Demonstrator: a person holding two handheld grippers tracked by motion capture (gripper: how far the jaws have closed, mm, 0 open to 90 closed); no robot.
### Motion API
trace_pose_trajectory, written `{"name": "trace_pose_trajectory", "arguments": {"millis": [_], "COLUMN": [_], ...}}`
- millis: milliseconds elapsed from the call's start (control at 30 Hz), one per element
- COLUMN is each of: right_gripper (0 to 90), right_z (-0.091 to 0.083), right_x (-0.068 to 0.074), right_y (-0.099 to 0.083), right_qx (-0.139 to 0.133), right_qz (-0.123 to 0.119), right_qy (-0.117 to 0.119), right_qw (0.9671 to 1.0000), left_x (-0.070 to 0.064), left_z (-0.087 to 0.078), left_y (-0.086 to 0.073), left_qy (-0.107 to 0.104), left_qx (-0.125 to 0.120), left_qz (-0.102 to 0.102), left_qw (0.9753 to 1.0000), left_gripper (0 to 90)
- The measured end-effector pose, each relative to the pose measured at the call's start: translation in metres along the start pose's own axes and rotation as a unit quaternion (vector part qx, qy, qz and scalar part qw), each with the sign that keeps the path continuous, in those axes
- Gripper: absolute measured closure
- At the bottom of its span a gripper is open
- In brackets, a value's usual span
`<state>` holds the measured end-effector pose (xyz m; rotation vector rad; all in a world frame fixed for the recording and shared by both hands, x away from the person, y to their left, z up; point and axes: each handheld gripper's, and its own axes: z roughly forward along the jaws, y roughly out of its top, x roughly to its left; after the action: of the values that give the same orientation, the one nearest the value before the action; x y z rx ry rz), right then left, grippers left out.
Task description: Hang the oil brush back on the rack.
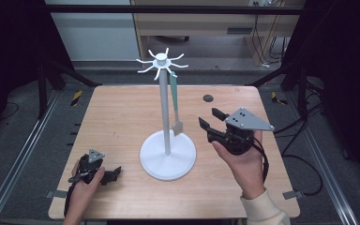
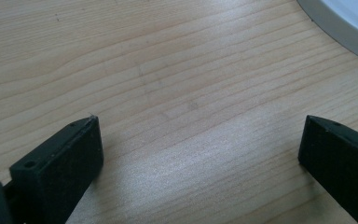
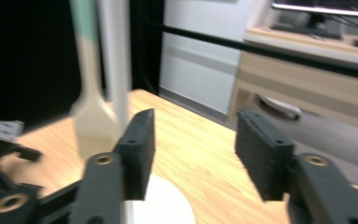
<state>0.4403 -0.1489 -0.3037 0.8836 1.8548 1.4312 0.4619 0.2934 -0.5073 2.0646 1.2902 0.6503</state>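
Because the right gripper, jaws spread and empty at centre-right, sits just beside the brush hanging from the white stand at centre, a careless reach could swing it off its hook.

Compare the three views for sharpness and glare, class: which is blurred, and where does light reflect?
Right gripper view: the brush and pole are smeared, the jaws sharper. Left gripper view: crisp wood grain, with a pale sheen on the table. High view: evenly lit tabletop, dark surroundings.
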Motion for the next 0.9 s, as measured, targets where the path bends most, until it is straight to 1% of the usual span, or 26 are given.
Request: {"name": "trace_pose_trajectory", "arguments": {"millis": [67,167,267,400,500,633,900], "right_gripper": [38.0,29.5,24.4,18.1,15.1,13.9,9.8], "right_z": [0.002,0.006,0.008,0.010,0.011,0.012,0.011], "right_x": [-0.006,-0.015,-0.022,-0.033,-0.039,-0.045,-0.052], "right_y": [-0.009,-0.023,-0.032,-0.044,-0.053,-0.064,-0.076], "right_qx": [0.007,0.031,0.044,0.058,0.067,0.079,0.091], "right_qz": [0.008,0.013,0.015,0.032,0.040,0.051,0.058], "right_qy": [-0.013,-0.039,-0.056,-0.076,-0.087,-0.093,-0.102], "right_qw": [0.9999,0.9987,0.9973,0.9949,0.9931,0.9912,0.9889], "left_x": [0.000,0.000,0.000,0.000,0.000,0.000,0.000], "left_z": [0.000,0.000,0.000,0.000,0.000,0.000,0.000], "left_y": [0.000,0.000,0.000,0.000,0.000,0.000,0.000], "left_qy": [0.000,0.000,0.000,0.000,0.000,0.000,0.000], "left_qx": [0.000,0.000,0.000,0.000,0.000,0.000,0.000], "left_qz": [0.000,0.000,0.000,0.000,0.000,0.000,0.000], "left_qw": [1.0000,1.0000,1.0000,1.0000,1.0000,1.0000,1.0000], "left_gripper": [0.0,0.0,0.0,0.0,0.0,0.0,0.0]}}
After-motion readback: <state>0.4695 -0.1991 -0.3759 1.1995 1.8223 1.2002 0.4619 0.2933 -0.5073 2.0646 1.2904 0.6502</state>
